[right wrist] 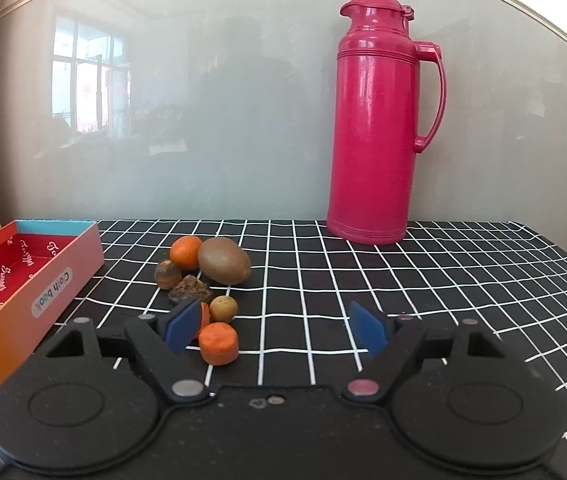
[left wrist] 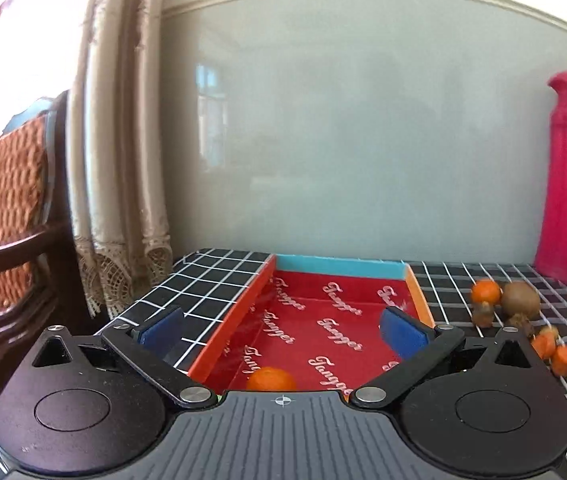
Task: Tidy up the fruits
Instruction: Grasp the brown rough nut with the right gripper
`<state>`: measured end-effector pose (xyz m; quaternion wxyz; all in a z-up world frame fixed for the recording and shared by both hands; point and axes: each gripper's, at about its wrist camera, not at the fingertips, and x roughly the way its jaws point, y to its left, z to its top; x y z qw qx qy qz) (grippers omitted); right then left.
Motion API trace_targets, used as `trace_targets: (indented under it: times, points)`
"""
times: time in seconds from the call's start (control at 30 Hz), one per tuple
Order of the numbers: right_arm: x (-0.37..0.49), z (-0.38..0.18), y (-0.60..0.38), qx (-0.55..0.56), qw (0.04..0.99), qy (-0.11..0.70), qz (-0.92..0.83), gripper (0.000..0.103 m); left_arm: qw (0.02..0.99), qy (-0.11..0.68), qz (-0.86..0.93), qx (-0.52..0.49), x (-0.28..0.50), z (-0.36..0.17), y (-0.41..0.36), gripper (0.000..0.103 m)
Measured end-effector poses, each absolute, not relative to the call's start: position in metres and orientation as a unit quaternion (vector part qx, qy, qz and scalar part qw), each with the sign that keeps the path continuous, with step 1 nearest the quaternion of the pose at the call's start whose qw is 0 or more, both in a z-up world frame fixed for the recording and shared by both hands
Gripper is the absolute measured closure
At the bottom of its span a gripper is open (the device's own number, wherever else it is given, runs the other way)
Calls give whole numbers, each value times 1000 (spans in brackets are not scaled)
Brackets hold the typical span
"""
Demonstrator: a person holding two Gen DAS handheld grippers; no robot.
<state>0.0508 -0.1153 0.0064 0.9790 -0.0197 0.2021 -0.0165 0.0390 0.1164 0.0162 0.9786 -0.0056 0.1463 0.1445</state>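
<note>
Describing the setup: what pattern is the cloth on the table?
Black tablecloth with a white grid, clearest in the right wrist view.

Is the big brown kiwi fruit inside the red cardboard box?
No, the big brown kiwi fruit lies on the black checked tablecloth, apart from the red cardboard box.

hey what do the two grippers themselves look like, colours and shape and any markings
Both look alike: the left gripper and right gripper have a matte black body with two round discs, black link arms on silver pivot bolts, and blue finger pads. The left has a ribbed grey centre plate with a small crosshair mark. No cables, hands or sleeves show.
</note>
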Motion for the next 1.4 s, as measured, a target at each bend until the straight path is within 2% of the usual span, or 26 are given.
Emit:
trace_targets:
  times: [0.33, 0.7, 1.4]
  points:
    - [53, 0, -104, -57, 976, 210, -5, 20, 975, 126, 172, -69, 27, 19, 136, 0]
    - [65, -10, -93, -62, 971, 231, 3, 20, 975, 136, 177, -22, 29, 18, 138, 0]
    - [85, -14, -55, -70, 970, 227, 39, 23, 967, 159, 200, -21, 30, 10, 172, 0]
